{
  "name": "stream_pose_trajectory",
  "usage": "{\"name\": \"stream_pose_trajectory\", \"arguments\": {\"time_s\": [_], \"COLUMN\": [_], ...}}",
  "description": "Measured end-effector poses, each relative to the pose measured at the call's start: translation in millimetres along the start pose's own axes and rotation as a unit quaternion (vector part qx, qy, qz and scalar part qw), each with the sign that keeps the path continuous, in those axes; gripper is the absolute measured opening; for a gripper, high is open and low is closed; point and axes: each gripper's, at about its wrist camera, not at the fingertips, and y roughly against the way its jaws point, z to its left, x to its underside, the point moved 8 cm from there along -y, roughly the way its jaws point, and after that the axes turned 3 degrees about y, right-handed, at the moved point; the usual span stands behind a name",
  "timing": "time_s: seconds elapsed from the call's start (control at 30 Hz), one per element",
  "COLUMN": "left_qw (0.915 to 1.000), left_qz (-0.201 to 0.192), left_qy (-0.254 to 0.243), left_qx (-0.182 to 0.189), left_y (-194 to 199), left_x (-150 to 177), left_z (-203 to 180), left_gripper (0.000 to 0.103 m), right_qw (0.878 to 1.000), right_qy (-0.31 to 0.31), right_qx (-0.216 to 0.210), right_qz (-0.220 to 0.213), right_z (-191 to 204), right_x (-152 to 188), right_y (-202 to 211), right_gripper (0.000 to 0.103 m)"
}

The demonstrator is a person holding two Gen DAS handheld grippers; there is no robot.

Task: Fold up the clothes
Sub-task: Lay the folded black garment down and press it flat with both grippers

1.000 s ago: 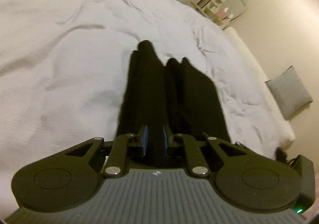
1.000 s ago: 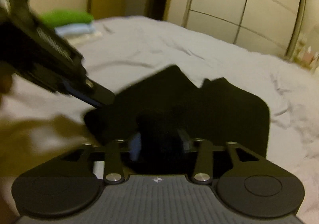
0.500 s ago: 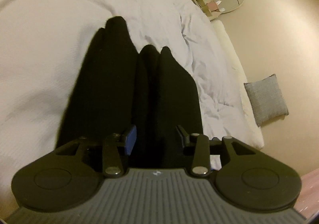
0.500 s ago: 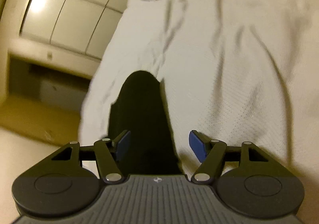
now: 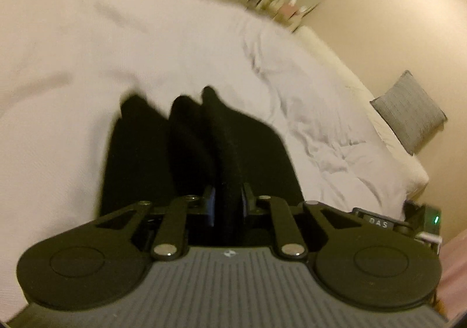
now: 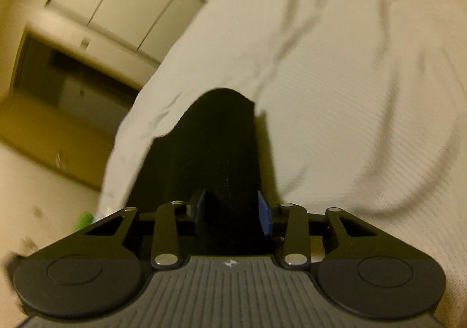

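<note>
Both grippers (image 5: 228,203) (image 6: 232,212) closing — blk garment (image 5: 233,138)

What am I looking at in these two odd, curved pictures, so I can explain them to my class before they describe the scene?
Each picture comes from a wide-angle camera mounted on a hand-held gripping tool; a person holds one tool in each hand. The dark shape along the bottom of each picture is the tool itself, seen from behind.

The left-hand view shows the left gripper, its jaws closing with a fold of the black garment between them. The right-hand view shows the right gripper, its jaws also closing on black cloth of the same kind.

The cloth lies on a bed with a pale cover. A grey cushion leans against the wall beside the bed.
</note>
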Motion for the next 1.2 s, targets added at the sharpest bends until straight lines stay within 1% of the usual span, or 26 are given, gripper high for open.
{"name": "stream_pose_trajectory", "arguments": {"time_s": [0.07, 0.13, 0.2, 0.27, 0.33, 0.4, 0.47, 0.57, 0.6, 0.63, 0.73, 0.77, 0.87, 0.97, 1.03, 1.1, 1.17, 1.2], "left_qw": [0.9996, 0.9992, 0.9995, 0.9995, 0.9993, 0.9991, 0.9990, 0.9995, 0.9997, 0.9996, 0.9989, 0.9988, 0.9977, 0.9948, 0.9937, 0.9928, 0.9913, 0.9908], "left_qz": [-0.019, -0.027, -0.015, -0.003, 0.010, 0.015, 0.013, 0.008, 0.009, 0.012, 0.025, 0.026, 0.006, -0.029, -0.041, -0.040, -0.038, -0.031], "left_qy": [-0.020, -0.028, -0.013, 0.001, 0.020, 0.035, 0.043, 0.028, 0.021, 0.015, 0.029, 0.030, 0.009, -0.014, -0.033, -0.058, -0.082, -0.086], "left_qx": [-0.002, -0.011, -0.026, -0.032, -0.029, -0.020, -0.009, -0.005, -0.010, -0.019, -0.025, -0.029, -0.066, -0.097, -0.099, -0.097, -0.095, -0.100], "left_y": [22, 34, 32, 27, 19, 12, 10, 9, 5, 1, -5, -4, 20, 59, 79, 85, 91, 86], "left_x": [-6, -9, -7, 0, 10, 18, 22, 23, 22, 22, 18, 16, 13, 15, 21, 32, 44, 50], "left_z": [2, 12, 30, 46, 62, 70, 73, 70, 72, 76, 81, 79, 67, 55, 41, 26, 13, 13], "left_gripper": [0.013, 0.013, 0.013, 0.013, 0.013, 0.014, 0.014, 0.015, 0.020, 0.022, 0.022, 0.022, 0.022, 0.020, 0.016, 0.016, 0.016, 0.015], "right_qw": [0.998, 0.994, 0.988, 0.981, 0.969, 0.961, 0.959, 0.960, 0.960, 0.959, 0.956, 0.959, 0.973, 0.980, 0.978, 0.974, 0.967, 0.963], "right_qy": [0.058, 0.107, 0.145, 0.181, 0.224, 0.248, 0.254, 0.252, 0.252, 0.252, 0.261, 0.251, 0.212, 0.191, 0.201, 0.219, 0.247, 0.261], "right_qx": [0.013, 0.026, 0.045, 0.068, 0.100, 0.120, 0.124, 0.125, 0.126, 0.127, 0.136, 0.131, 0.090, 0.056, 0.051, 0.046, 0.049, 0.053], "right_qz": [-0.004, -0.004, -0.003, -0.001, -0.004, -0.007, -0.008, -0.008, -0.008, -0.009, -0.007, -0.005, -0.003, -0.025, -0.037, -0.039, -0.034, -0.032], "right_z": [23, 46, 62, 74, 81, 81, 79, 70, 69, 67, 67, 68, 66, 66, 70, 76, 83, 86], "right_x": [6, 14, 20, 29, 37, 45, 50, 50, 51, 53, 53, 52, 44, 42, 47, 54, 65, 70], "right_y": [3, 1, -6, -11, -16, -18, -16, -16, -17, -19, -28, -25, -12, 18, 38, 52, 56, 56], "right_gripper": [0.037, 0.037, 0.037, 0.037, 0.037, 0.037, 0.037, 0.037, 0.038, 0.039, 0.046, 0.047, 0.047, 0.047, 0.047, 0.047, 0.039, 0.028]}}
